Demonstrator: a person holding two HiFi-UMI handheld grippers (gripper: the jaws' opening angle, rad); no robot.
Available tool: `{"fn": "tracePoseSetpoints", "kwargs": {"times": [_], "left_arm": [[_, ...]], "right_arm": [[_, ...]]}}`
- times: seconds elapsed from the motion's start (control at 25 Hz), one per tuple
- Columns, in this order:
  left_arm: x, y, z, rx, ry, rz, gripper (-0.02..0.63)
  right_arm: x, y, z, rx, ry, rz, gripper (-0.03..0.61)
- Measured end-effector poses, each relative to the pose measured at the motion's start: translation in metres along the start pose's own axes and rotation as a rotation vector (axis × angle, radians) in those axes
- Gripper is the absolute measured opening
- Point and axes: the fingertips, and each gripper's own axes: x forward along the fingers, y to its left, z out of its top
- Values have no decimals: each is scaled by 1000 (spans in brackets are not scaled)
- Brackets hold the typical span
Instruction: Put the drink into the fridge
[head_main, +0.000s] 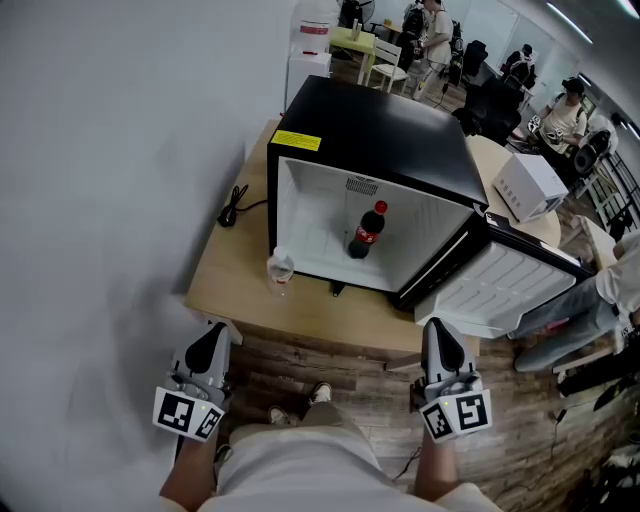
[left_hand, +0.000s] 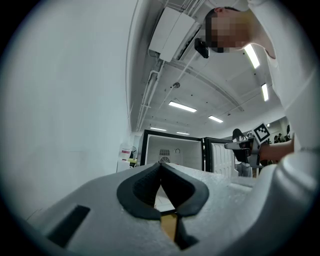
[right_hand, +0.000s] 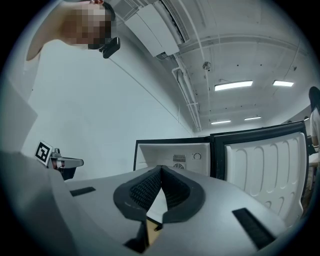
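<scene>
Hovering my left gripper (head_main: 212, 330) and right gripper (head_main: 438, 326) low in frame, fingers pressed together, holding nothing. Cola bottle (head_main: 367, 231) upright inside fridge (head_main: 370, 130), centre frame. Clear bottle (head_main: 281, 270) upright on surface (head_main: 300, 310), nearer left gripper.

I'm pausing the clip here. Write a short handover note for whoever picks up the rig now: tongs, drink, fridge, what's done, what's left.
Left tongs: shut, empty, held low, short of the table.
Right tongs: shut, empty, likewise.
Cola bottle: upright inside the fridge; its door stands open.
Clear bottle: upright on the table, just outside the fridge's front left corner.
Done: the cola is in.
Left: probably shutting the door, and the clear bottle too if it counts as a drink.
</scene>
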Motion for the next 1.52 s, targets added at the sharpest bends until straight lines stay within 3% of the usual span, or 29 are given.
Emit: {"fn": "tracePoseSetpoints", "kwargs": {"times": [0.56,1.52], "left_arm": [[6,-6,-5,-22,-9,-28,14],[7,-2,-11,-47,-5,-28,14]], "right_arm": [[-3,1,-4,-5,8,-14,0],[21,25,-10,-67,44,65,0]]}}
